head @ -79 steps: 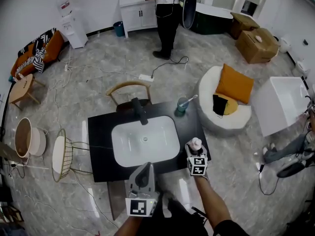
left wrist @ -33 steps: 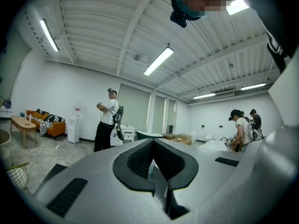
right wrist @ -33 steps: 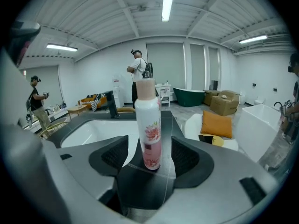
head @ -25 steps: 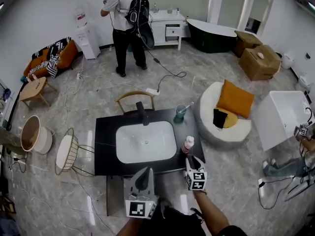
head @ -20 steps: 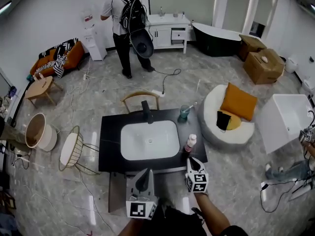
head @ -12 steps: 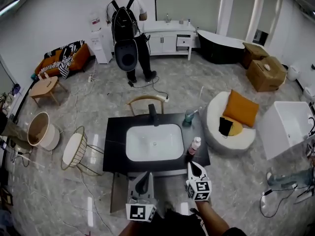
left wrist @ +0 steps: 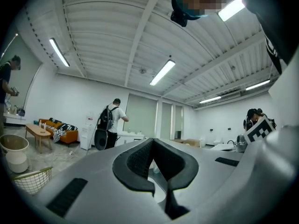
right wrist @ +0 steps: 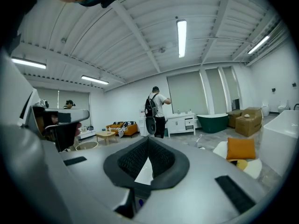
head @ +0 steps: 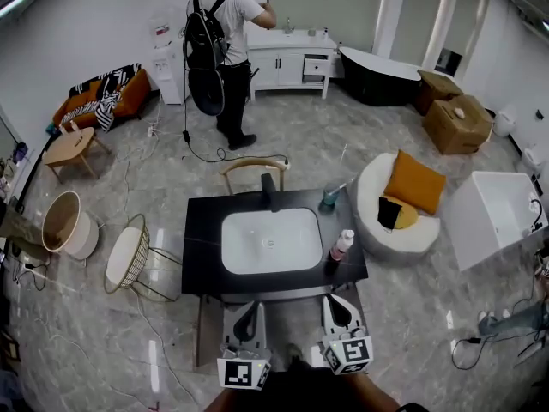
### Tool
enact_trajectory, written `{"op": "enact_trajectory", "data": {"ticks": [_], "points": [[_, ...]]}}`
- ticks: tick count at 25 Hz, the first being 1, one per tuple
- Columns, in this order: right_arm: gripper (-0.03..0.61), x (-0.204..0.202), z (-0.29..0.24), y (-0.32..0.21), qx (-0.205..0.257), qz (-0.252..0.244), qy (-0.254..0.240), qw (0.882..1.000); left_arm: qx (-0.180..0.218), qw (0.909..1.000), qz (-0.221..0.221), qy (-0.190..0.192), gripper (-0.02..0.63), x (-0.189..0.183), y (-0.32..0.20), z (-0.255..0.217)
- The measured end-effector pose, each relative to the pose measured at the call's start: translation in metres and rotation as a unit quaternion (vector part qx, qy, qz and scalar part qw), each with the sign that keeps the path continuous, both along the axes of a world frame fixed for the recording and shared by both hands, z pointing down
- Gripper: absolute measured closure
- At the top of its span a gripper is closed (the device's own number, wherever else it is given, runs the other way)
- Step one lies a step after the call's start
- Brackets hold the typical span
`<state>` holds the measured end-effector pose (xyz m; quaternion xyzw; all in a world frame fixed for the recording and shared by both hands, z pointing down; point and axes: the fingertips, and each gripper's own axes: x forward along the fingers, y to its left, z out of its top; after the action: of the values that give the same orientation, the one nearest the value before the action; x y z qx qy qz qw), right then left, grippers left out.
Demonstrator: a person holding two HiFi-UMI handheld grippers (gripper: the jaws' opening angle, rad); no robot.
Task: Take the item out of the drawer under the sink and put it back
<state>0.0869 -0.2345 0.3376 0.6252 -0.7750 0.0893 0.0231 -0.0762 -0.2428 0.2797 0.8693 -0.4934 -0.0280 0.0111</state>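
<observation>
A pink-and-white bottle (head: 341,245) stands upright on the right edge of the black vanity top (head: 202,256), beside the white basin (head: 270,240). Both grippers sit nearer than the vanity's front edge, apart from the bottle. My left gripper (head: 249,305) is shut and empty; in the left gripper view its jaws (left wrist: 153,141) meet at the tip. My right gripper (head: 330,299) is shut too, with nothing between the pads (right wrist: 147,140). The drawer under the sink is hidden below the counter.
A black faucet (head: 268,184) and a teal cup with a toothbrush (head: 329,197) stand at the back of the counter. A wooden chair (head: 251,168) is behind it, a wire basket (head: 129,256) to the left, a white pouf with an orange cushion (head: 412,183) to the right. A person with a backpack (head: 219,50) stands far back.
The right gripper has let go of the bottle, which now stands on the counter. Both grippers have drawn back from the vanity. The person in the background has walked about.
</observation>
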Motion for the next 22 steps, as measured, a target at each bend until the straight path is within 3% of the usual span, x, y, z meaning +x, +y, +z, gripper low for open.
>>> {"op": "enact_trajectory", "data": {"ticks": [13,22], "points": [[0.569,-0.016,-0.005,0.023,0.007,-0.008,0.010,1.000,-0.027,0.9989,0.004,0.039,0.603,0.005,0.010,0.008],[0.569,-0.021,-0.001,0.031,0.011,-0.012,0.014,1.000,-0.020,0.9994,0.004,0.028,0.603,-0.002,0.019,0.012]]}}
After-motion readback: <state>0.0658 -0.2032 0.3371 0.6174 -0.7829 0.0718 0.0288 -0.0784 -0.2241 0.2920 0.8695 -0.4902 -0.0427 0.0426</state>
